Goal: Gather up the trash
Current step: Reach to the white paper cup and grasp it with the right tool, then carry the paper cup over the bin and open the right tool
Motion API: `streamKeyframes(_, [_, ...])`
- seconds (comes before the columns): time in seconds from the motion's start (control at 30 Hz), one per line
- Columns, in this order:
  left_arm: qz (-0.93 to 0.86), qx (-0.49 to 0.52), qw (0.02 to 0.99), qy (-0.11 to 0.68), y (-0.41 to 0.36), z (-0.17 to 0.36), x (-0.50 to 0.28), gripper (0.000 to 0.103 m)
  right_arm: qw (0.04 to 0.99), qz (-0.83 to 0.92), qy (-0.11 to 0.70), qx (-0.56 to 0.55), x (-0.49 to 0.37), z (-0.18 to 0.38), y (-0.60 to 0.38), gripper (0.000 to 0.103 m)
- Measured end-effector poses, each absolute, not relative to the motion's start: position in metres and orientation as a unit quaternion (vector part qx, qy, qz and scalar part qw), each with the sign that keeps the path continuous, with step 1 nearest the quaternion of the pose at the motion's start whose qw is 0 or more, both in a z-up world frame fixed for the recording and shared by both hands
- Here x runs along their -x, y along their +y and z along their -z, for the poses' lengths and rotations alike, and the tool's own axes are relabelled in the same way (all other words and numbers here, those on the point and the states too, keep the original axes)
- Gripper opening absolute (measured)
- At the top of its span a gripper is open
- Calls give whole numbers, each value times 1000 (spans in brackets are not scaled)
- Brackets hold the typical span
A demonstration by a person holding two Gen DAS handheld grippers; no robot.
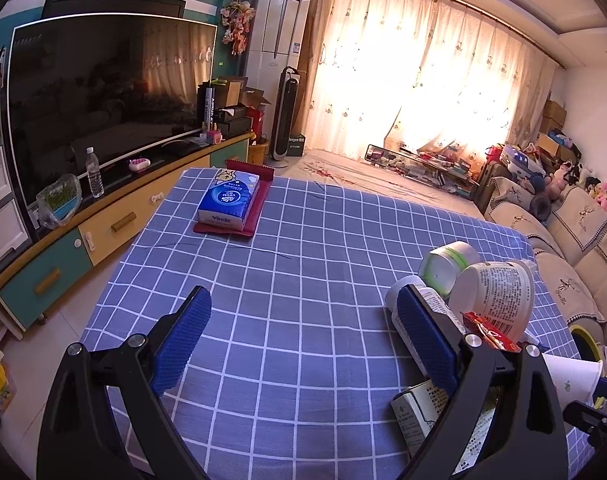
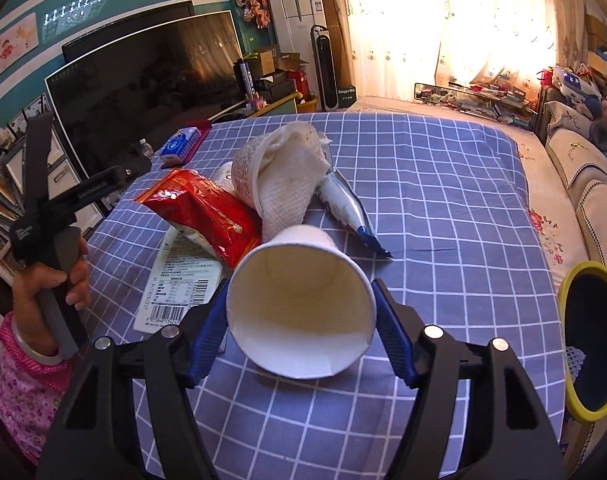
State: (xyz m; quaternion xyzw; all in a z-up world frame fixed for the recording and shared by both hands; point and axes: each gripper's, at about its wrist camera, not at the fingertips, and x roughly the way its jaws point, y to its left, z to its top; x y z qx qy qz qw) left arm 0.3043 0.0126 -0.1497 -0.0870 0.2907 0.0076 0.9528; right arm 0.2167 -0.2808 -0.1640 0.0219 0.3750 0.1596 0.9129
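Only our right wrist view shows the paper cup (image 2: 301, 304) gripped in the right gripper (image 2: 301, 334). Our left hand (image 2: 49, 288) holds the left gripper (image 1: 303, 340) wide and empty, angled down over the checked tablecloth (image 1: 303, 240).

carton (image 1: 413, 420) half hidden behind gripper arm, bin (image 2: 591, 340) cropped by edge

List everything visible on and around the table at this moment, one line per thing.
paper cup: 1, white, on its side between the right gripper's pads
snack bag: 1, red, left of the cup
paper towel: 1, white, stuffed in a printed tub
tube: 1, white and blue, behind the cup
flat carton: 1, pale, barcode up, under the snack bag
tissue pack: 1, blue, far end, on a red mat
bin: 1, yellow-rimmed, off the table's right edge
tablecloth: 1, blue checked
left gripper: open, empty
right gripper: pads against the cup
hand: 1, pink floral sleeve, holding the left gripper
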Motion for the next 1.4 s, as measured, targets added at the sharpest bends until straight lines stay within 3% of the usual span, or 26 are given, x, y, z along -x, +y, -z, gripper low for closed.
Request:
streamKeyframes(0.77, [-17, 81, 951, 299, 12, 155, -308, 93, 922, -159, 352, -32, -199, 133, -311, 63])
streamKeyframes(1.3, [-23, 75, 949, 306, 13, 161, -310, 93, 934, 106, 325, -107, -185, 131, -507, 64])
streamKeyframes(1.4, [-24, 73, 949, 307, 11, 162, -311, 93, 921, 146, 341, -116, -194, 150, -537, 70])
